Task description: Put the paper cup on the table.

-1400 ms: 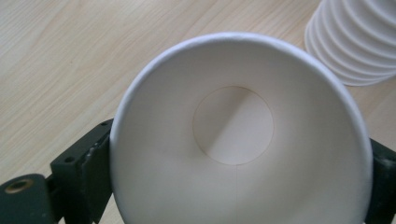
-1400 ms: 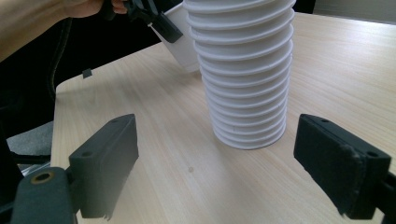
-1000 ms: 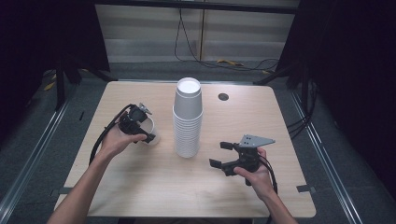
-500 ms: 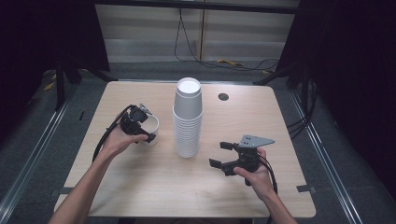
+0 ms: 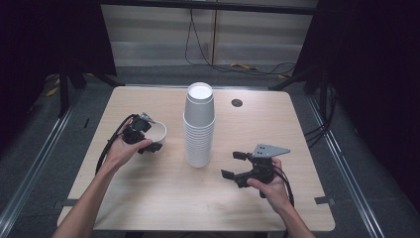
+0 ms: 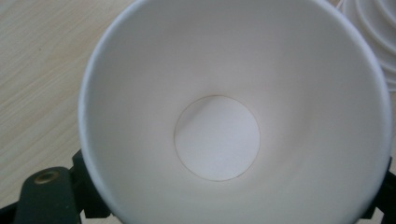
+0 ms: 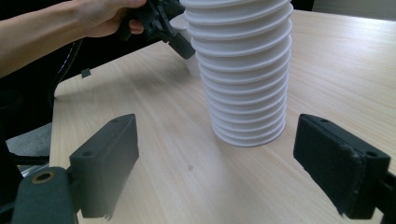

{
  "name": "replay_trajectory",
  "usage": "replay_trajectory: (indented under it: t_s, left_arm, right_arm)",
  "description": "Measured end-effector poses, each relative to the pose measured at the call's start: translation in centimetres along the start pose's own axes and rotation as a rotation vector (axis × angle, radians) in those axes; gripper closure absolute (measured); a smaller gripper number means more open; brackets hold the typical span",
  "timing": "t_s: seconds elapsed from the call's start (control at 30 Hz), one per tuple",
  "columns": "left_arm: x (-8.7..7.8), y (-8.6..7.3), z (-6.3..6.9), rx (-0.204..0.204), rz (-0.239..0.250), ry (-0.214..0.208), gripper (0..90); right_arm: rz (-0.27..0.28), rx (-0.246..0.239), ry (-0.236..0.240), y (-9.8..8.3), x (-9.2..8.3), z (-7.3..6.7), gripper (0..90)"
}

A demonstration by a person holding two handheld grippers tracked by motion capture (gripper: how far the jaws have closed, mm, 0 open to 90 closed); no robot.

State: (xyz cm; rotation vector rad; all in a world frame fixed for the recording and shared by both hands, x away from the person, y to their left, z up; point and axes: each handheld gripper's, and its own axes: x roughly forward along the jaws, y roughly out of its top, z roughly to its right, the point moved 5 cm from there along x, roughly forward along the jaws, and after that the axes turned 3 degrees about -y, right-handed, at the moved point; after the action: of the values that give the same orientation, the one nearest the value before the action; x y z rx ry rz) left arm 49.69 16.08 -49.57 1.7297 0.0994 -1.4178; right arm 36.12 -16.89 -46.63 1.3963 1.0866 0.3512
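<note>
Pinching a single cup [image 5: 157, 132] at nine o'clock of the stack [image 5: 198, 129], left gripper [image 5: 146, 140] jaws just closed for lifting; right gripper [image 5: 236, 165] jaws spread, waiting at four o'clock.

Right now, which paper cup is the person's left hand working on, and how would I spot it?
On the pale wooden table, find the tall stack of white paper cups standing mouth-down in the middle. Just to its left in the high view, the left gripper has been closing its fingers on a single white paper cup. Unlike the nested stack, this cup is alone with its mouth open.
</note>
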Motion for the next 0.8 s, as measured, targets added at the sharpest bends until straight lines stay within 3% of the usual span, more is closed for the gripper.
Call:
replay_trajectory:
  t_s: [0.13, 0.4, 0.8]
  left_arm:
    - [-0.1, -0.5, -0.2, -0.011, 0.003, 0.011, 14.9]
    - [0.5, -1.7, -0.2, 0.013, -0.011, 0.029, 15.7]
    - [0.2, -3.4, -0.5, -0.041, 0.023, 0.015, 15.7]
  right_arm:
    - [-0.006, 0.000, 0.000, -0.1, 0.1, -0.1, 14.2]
    - [-0.009, 0.001, 0.003, -0.1, 0.1, -0.1, 14.2]
    - [-0.008, 0.002, 0.000, -0.1, 0.0, -0.1, 14.1]
